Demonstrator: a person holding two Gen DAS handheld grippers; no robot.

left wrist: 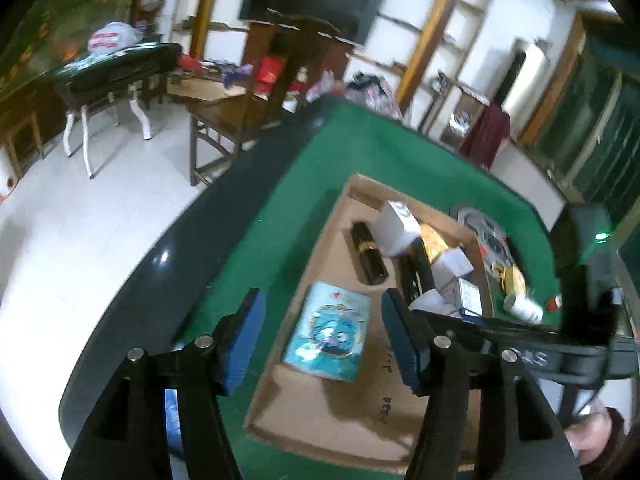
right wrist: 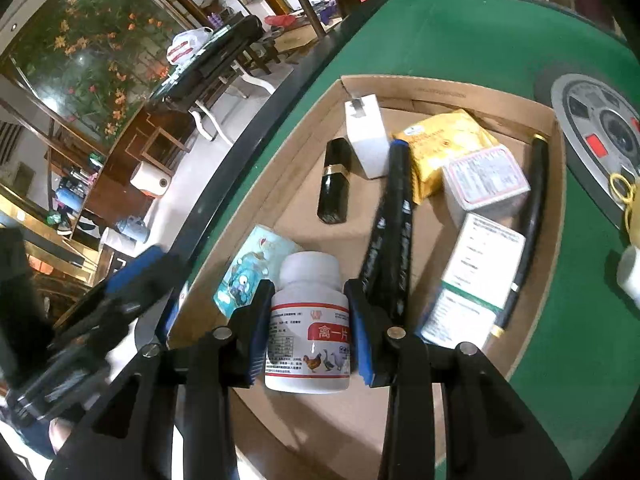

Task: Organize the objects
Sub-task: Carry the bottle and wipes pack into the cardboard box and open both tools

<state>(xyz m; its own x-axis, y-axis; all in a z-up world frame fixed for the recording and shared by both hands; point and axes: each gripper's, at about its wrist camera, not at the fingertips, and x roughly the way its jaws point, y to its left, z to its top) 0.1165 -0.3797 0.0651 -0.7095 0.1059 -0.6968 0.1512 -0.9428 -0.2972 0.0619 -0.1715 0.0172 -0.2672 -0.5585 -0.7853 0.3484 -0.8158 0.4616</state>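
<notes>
A shallow cardboard box (left wrist: 312,436) (right wrist: 452,90) lies on the green table. In it are a blue cartoon packet (left wrist: 326,338) (right wrist: 244,272), a black and gold tube (left wrist: 369,254) (right wrist: 335,182), white cartons (right wrist: 366,136), a yellow pouch (right wrist: 444,140) and black markers (right wrist: 394,236). My right gripper (right wrist: 308,320) is shut on a white medicine bottle (right wrist: 308,320) and holds it over the box's near end. My left gripper (left wrist: 324,344) is open and empty, above the blue packet. The right gripper's body (left wrist: 576,328) shows at the right of the left wrist view.
A grey round disc (right wrist: 596,132) (left wrist: 480,224) lies on the green felt (right wrist: 480,40) beside the box. A white bottle (left wrist: 524,308) and yellow item (left wrist: 512,278) lie right of the box. The table's dark rim (left wrist: 192,248) runs on the left; beyond are white floor, chairs and a side table (left wrist: 116,76).
</notes>
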